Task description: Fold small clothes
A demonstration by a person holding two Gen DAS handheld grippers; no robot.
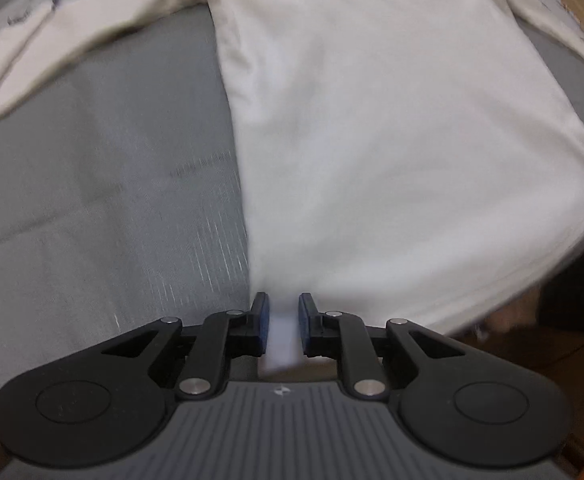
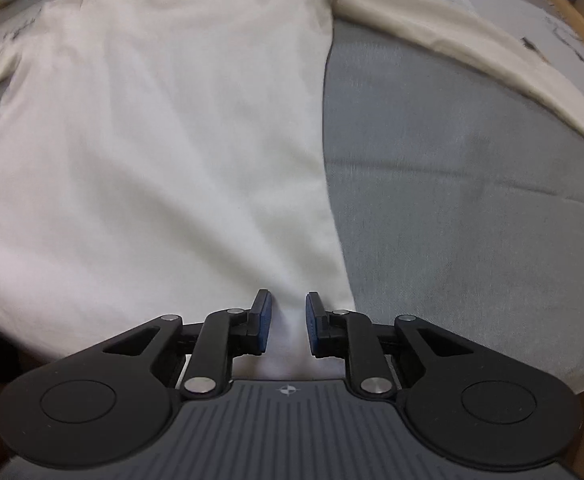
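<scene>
Item: white long-sleeved shirt point(image 1: 392, 120), cream-white, laid flat on a grey bed sheet point(image 1: 91, 200). The body runs away from both cameras, with the hem nearest the tongs. In the left wrist view one sleeve point(image 1: 51, 48) stretches out to the left, slanting across the sheet; a second sleeve shows at the far right edge. In the right wrist view the shirt point(image 2: 151, 140) fills the left and middle, and a sleeve point(image 2: 472, 52) slants out to the right.

Left tongs point(image 1: 284, 316): black linkage, blue pads, pointing steeply down at the shirt's lower left corner. The pads stand slightly spread, with a fold of the hem fabric rising between them; a narrow gap shows on each side of the cloth, so it is not pinched.

Right tongs point(image 2: 287, 316): same build, at the shirt's lower right corner. The pads are slightly spread, with hem fabric bunched between them and not squeezed.

Surroundings: printed bedding point(image 2: 512, 4) with small dark marks lies beyond the shirt; a wooden bed edge point(image 2: 572, 20) curves along the right. Both views are softly blurred.
</scene>
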